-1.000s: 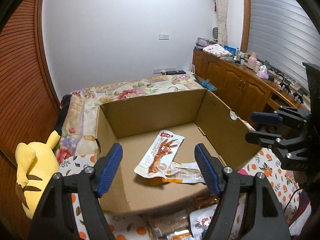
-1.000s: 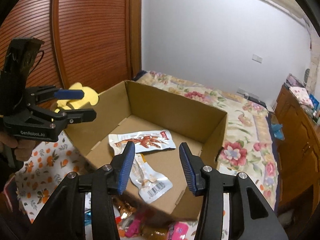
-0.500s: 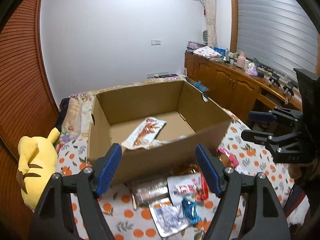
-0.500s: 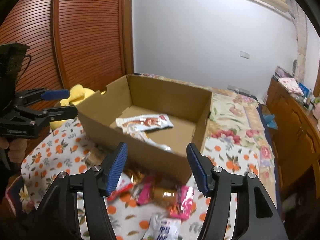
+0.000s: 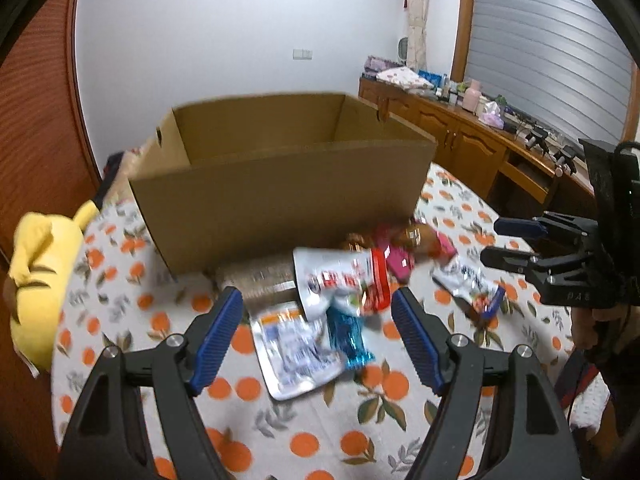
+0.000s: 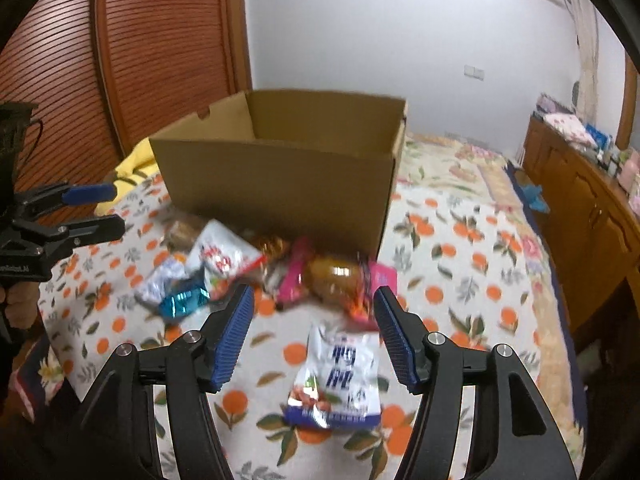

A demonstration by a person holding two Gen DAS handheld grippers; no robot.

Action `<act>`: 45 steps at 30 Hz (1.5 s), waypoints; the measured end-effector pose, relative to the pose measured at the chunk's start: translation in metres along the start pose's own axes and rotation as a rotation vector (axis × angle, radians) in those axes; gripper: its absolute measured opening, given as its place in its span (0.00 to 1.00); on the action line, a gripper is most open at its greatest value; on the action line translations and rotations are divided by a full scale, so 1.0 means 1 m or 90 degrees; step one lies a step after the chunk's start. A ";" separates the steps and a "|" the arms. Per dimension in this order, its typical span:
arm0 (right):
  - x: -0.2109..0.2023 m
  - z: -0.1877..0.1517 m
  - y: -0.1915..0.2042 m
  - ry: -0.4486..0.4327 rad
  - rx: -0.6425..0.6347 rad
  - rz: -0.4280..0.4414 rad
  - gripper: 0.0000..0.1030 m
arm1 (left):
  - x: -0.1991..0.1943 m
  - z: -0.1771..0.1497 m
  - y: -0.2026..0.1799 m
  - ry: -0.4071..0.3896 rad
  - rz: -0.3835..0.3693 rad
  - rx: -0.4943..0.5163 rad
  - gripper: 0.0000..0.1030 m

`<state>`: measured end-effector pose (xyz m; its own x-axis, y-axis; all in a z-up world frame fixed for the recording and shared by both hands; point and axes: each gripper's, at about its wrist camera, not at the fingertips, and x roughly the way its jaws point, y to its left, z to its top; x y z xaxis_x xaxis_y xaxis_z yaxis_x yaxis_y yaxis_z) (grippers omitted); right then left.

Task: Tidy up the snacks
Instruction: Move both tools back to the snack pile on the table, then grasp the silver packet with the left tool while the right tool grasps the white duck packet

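Left gripper (image 5: 318, 334): black frame, blue ribbed pads, jaws apart with nothing between them, poised above the snack heap. Hand (image 6: 18, 304) on its grip at the left edge of the right wrist view

Right gripper (image 6: 314, 330): same make, jaws parted after opening wider just now, nothing clamped; white-and-blue printed snack bag (image 6: 338, 376) flat on the cloth below the gap, not touched by either pad. Seen from the side in the left wrist view (image 5: 496, 242), pads apart

Beneath the left gripper: flat silver-white foil pouch with orange band (image 5: 294, 354), small shiny blue wrapper (image 5: 348, 334) lying over its right edge, white pouch with red end and red lettering (image 5: 340, 280) just behind both

Further back, against the box: clear plastic sleeve of round brown biscuits (image 5: 256, 280), touching the box's near wall

To the right of those: pink packets around a glossy brown wrapped snack (image 6: 334, 276), piled together; printing blurred, unreadable

Open brown cardboard box (image 5: 280, 196): upright, flaps folded out of sight, near wall facing both cameras, contents hidden from these angles. All loose snacks lie outside it, on the cloth in front

White cloth with orange fruit and green leaf print (image 5: 312, 420): covers the surface under box and snacks

Yellow plush toy (image 5: 38, 276): at the left edge, beside the box, apart from the snacks

Background: wooden sideboard (image 5: 472, 144) with assorted small items along the right wall; floral bedspread (image 6: 460, 164) behind the box
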<state>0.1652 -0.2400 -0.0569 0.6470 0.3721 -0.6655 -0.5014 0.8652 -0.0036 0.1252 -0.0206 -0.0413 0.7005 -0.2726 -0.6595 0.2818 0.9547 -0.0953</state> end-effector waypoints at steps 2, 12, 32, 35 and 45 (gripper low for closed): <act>0.003 -0.008 -0.002 0.008 0.008 -0.002 0.62 | 0.007 -0.009 -0.002 0.016 -0.005 0.000 0.75; 0.033 -0.035 -0.019 0.061 0.038 -0.033 0.68 | 0.030 -0.025 -0.003 0.048 0.001 -0.008 0.75; 0.058 -0.049 -0.015 0.108 0.015 -0.065 0.78 | 0.056 -0.021 0.025 0.077 0.023 -0.065 0.75; 0.058 -0.049 -0.016 0.109 0.019 -0.064 0.79 | 0.063 -0.023 0.028 0.091 0.030 -0.073 0.73; 0.059 -0.049 -0.017 0.111 0.025 -0.065 0.82 | 0.071 -0.029 0.020 0.101 0.032 -0.052 0.65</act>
<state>0.1836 -0.2491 -0.1324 0.5826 0.2207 -0.7822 -0.4128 0.9094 -0.0509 0.1617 -0.0169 -0.1113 0.5982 -0.2090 -0.7736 0.1906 0.9748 -0.1159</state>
